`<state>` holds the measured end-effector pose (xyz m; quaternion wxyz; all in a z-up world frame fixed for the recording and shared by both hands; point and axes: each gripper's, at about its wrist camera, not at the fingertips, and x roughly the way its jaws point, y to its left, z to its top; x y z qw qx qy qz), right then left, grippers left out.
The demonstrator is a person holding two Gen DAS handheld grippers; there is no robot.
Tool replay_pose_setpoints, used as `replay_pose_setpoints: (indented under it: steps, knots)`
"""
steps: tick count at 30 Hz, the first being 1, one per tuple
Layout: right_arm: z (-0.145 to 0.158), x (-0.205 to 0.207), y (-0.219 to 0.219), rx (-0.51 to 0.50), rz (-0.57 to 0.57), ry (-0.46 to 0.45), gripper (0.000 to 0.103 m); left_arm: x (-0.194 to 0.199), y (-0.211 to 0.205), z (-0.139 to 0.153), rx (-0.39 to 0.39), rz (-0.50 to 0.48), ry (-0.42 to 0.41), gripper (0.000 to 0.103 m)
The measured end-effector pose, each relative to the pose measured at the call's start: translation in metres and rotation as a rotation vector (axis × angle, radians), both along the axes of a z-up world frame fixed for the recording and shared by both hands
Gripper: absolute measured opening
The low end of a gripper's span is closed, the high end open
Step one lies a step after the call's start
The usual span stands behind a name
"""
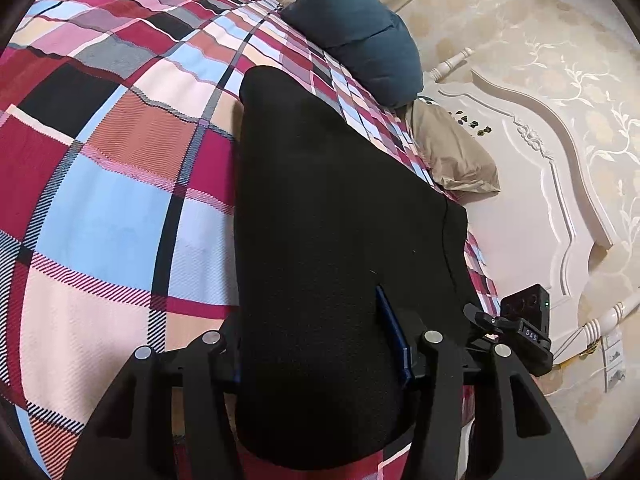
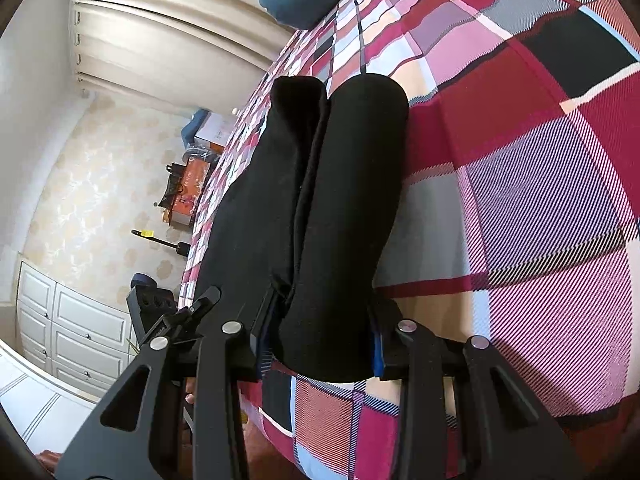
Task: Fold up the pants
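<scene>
Black pants (image 1: 320, 240) lie on the checked bed (image 1: 100, 220); left tool (image 1: 320, 356) and right tool (image 2: 320, 344) each clamp them.

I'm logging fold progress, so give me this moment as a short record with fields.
garment: black fabric pants, folded lengthwise, the two legs side by side
surface: red, pink and blue plaid bedspread
left tongs: black cloth between the fingers
right tongs: closed on the pants' near end
nearby: dark teal pillow, beige pillow
</scene>
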<state>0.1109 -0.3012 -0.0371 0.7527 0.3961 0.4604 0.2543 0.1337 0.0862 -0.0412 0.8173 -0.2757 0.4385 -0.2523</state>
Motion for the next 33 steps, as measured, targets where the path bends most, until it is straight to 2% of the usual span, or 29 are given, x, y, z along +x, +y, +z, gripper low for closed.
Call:
replay_pose_setpoints:
  steps: [4,6,8,10,19,24,28,33]
  knots:
    - [-0.008,0.000,-0.005,0.037,-0.005,0.004,0.038,0.001,0.003,-0.005,-0.048,-0.021,0.004,0.065]
    - [-0.011,-0.001,-0.006,0.052,-0.014,0.004,0.041,0.000,0.003,-0.005,-0.079,-0.041,-0.015,0.075]
    - [-0.013,-0.002,-0.008,0.068,-0.021,0.002,0.042,-0.001,0.000,-0.003,-0.079,-0.068,-0.040,0.080]
    - [-0.014,-0.002,-0.009,0.082,-0.026,0.000,0.043,-0.002,-0.002,-0.002,-0.068,-0.070,-0.049,0.080]
    - [-0.018,-0.008,-0.017,0.137,-0.038,-0.010,0.046,-0.005,0.004,-0.002,-0.112,-0.094,-0.077,0.081]
    - [-0.015,-0.019,-0.022,0.130,-0.058,-0.015,0.048,-0.006,0.001,0.001,-0.077,-0.068,-0.073,0.081]
    - [-0.014,-0.032,-0.031,0.130,-0.090,-0.007,0.048,-0.013,-0.001,0.004,-0.012,-0.034,-0.067,0.081]
    - [-0.006,-0.047,-0.033,0.051,-0.119,-0.010,0.057,-0.026,0.000,0.008,0.072,0.051,-0.057,0.086]
